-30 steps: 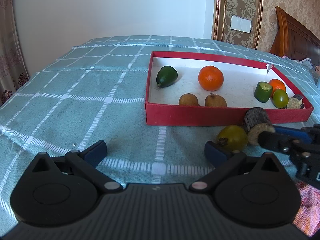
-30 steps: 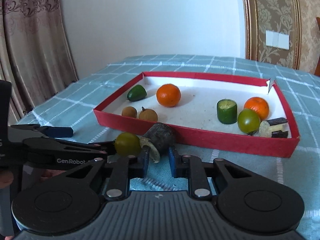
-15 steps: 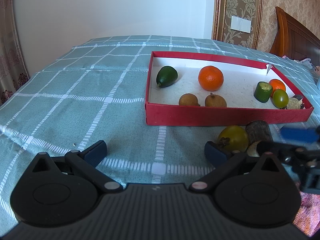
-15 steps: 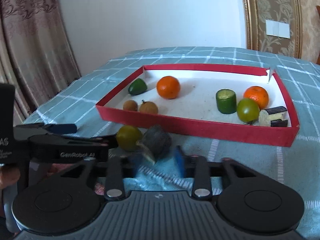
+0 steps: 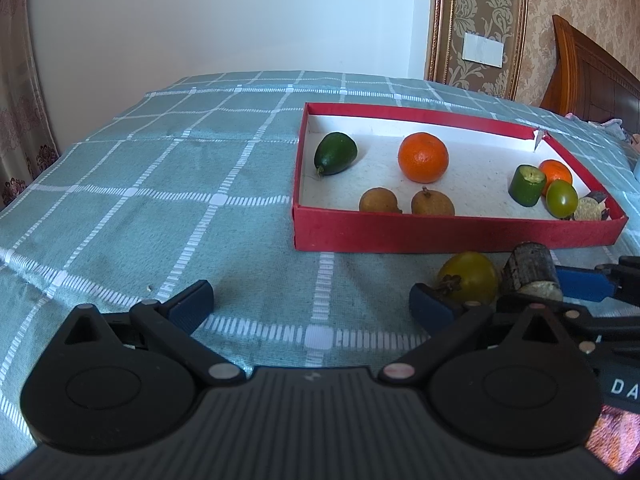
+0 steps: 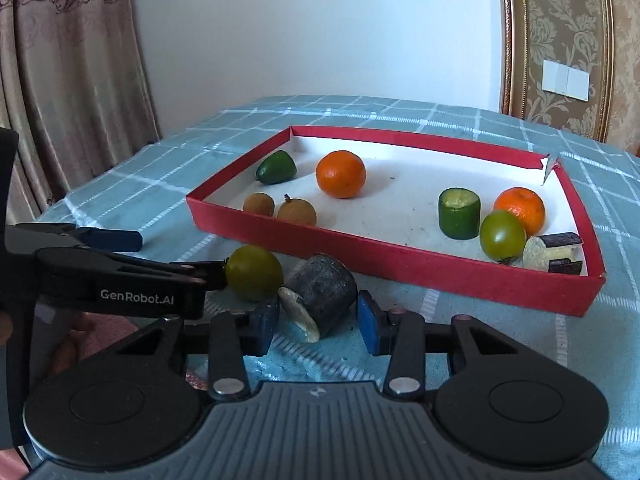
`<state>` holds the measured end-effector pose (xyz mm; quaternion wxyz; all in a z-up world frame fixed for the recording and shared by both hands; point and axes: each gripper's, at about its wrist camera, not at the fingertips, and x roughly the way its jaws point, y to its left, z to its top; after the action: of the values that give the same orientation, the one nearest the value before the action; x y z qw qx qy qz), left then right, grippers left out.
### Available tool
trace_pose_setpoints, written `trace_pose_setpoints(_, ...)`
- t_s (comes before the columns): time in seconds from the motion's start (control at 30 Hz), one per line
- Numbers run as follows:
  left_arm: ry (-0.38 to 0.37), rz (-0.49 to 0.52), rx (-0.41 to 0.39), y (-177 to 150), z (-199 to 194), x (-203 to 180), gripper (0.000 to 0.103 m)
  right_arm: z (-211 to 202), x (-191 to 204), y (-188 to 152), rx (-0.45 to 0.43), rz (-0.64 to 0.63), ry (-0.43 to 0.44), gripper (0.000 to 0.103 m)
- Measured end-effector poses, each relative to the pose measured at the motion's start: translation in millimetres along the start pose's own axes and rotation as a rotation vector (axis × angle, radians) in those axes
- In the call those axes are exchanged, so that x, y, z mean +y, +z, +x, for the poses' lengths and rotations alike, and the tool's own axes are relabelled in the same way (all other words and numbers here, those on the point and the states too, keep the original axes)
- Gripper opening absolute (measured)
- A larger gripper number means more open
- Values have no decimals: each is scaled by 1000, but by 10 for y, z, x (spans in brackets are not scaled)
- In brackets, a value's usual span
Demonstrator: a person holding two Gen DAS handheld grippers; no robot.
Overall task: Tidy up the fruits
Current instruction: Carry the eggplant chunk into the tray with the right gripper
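Dark cut chunk (image 6: 320,300) lies on its side on the checked cloth (image 5: 160,200), just outside the near wall of the red tray (image 6: 400,268); pale cut face turned toward the right wrist camera. What kind of fruit it is cannot be made out.

It sits between the blue pads of the right gripper (image 6: 318,322). Jaws have just been closing around it; a sliver of gap shows on each side, so pads are not pressing yet.

Yellow-green round fruit (image 6: 253,273) touches the chunk on the side away from the tray's torn corner, partly hidden behind the left gripper's finger.

Left gripper (image 5: 316,304): jaws spread wide, nothing between them, one pad right beside the yellow-green fruit.

Inside the tray: green avocado-shaped fruit (image 6: 276,167), large orange (image 6: 341,174), two brown fruits (image 6: 280,208), green cut cylinder (image 6: 459,213), small orange (image 6: 520,208), green tomato (image 6: 503,235), and dark-skinned cut pieces (image 6: 554,252) crowded in the near corner, half cut off by the wall in the left wrist view.
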<state>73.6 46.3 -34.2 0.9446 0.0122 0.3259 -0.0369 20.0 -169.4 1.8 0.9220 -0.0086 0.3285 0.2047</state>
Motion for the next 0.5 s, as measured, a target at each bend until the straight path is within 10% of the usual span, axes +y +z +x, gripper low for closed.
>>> trace_pose_setpoints(0.5, 0, 0, 0, -2, 0, -1, 103, -253, -121, 321, -158, -20, -69, 41)
